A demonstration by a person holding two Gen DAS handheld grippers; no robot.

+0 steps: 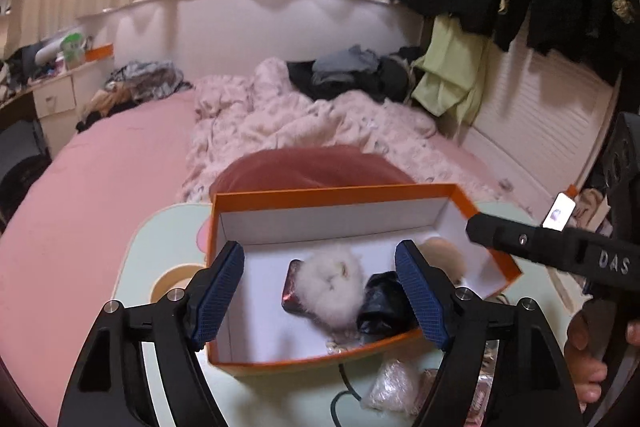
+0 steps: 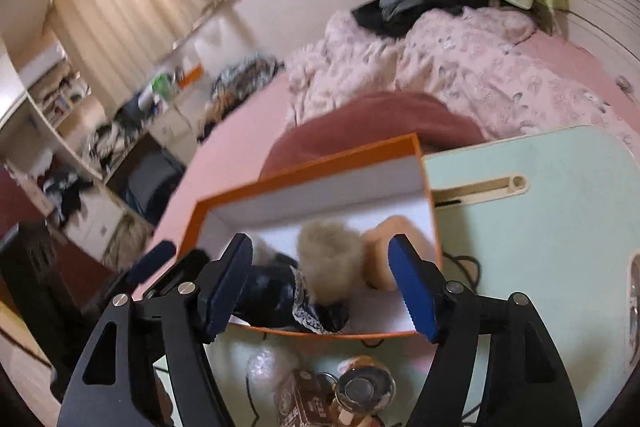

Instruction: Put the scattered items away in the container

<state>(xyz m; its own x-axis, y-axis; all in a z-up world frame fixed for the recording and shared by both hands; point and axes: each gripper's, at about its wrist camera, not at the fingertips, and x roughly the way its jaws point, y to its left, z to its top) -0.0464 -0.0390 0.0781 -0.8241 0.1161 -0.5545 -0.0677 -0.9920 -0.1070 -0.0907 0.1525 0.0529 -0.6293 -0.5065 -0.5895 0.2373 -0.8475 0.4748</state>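
An orange box with a white inside stands on a pale green lap table. In it lie a white fluffy toy, a dark red packet, a black crumpled item and a peach round thing. My left gripper is open and empty over the box. My right gripper is open and empty over the box's near edge.
On the table in front of the box lie a pink wrapped packet, a clear wrapped item, a brown box, a round metal tin and a black cable. A pink bed with a rumpled blanket lies behind.
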